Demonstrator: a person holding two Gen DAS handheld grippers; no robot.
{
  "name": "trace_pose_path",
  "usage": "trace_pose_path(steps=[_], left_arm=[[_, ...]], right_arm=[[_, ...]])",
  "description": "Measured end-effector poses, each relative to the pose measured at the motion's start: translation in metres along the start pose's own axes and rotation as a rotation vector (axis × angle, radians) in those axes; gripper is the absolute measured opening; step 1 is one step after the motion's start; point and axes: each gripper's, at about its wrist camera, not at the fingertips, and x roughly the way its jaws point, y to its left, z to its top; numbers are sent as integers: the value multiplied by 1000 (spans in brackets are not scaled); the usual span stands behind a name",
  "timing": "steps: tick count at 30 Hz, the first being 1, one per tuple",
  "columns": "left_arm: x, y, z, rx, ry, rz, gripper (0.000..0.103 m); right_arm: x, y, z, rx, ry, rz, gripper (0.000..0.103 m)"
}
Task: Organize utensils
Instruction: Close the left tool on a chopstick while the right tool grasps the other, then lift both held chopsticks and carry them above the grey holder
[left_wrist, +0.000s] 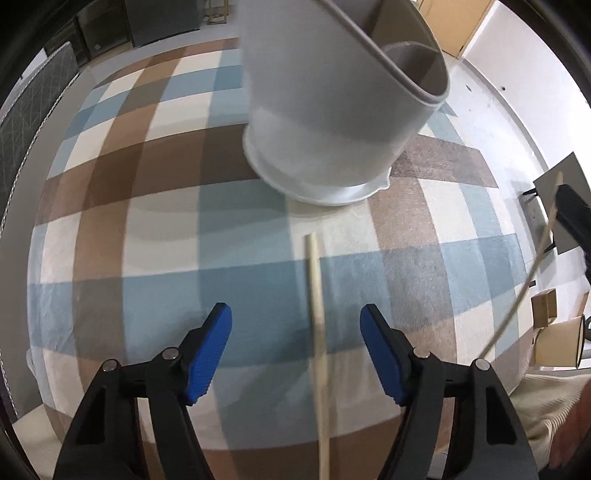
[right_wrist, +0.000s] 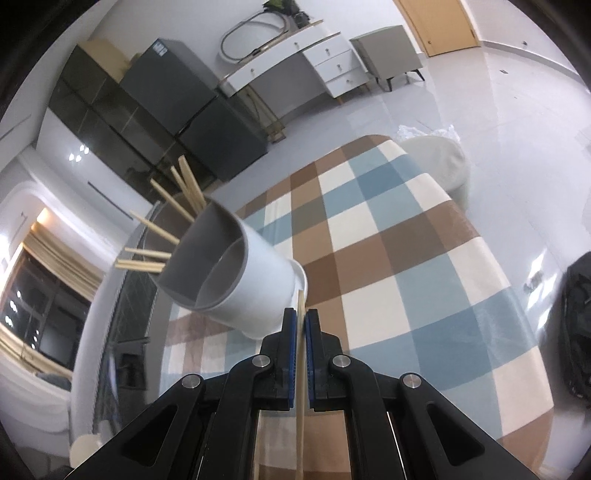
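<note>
A white and grey utensil holder (left_wrist: 332, 110) stands on the checked tablecloth (left_wrist: 147, 221), just beyond my left gripper (left_wrist: 295, 310). This gripper is open and points down at the cloth. A wooden chopstick (left_wrist: 317, 314) lies between its blue pads (left_wrist: 210, 354), touching neither. My right gripper (right_wrist: 301, 314) is shut on another chopstick (right_wrist: 301, 369), held near the base of the holder (right_wrist: 258, 291). Several chopsticks (right_wrist: 173, 206) stick out of the holder's far compartment; the near compartment looks empty. The held chopstick (left_wrist: 543, 251) also shows at the right edge of the left wrist view.
The table edge (right_wrist: 491, 236) runs close on the right, with pale floor beyond. A beige cushion (right_wrist: 443, 162) sits past the far corner. Dark cabinets (right_wrist: 147, 103) and a white dresser (right_wrist: 314, 55) line the wall. A cream sleeve (left_wrist: 546, 402) is at the lower right.
</note>
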Motion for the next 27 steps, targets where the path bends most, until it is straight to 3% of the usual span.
trace_pose_path(steps=[2,6,9,11,13,15,19,27], left_arm=[[4,-7,4,21,7,20,66],[15,-15,12,42,46,44,47],[19,-20,16,67,43,92,45],[19,-23,17,65,38,91,37],[18,-28,20,72,37,87,15],[18,-33,21,72,48,77,2],[16,-37,19,55,38,46,2],[-24,-37,5,33,-90,-31,1]], right_arm=[[-2,-2,1,9,-4,5,4],[-4,-3,4,15,-13,12,4],[-4,-2,5,16,-13,18,4],[-4,-1,5,15,-10,24,4],[-4,-1,5,8,-10,18,4],[-2,-2,5,10,-6,13,4],[-2,-3,6,14,-4,2,4],[-4,3,1,-26,-6,-13,4]])
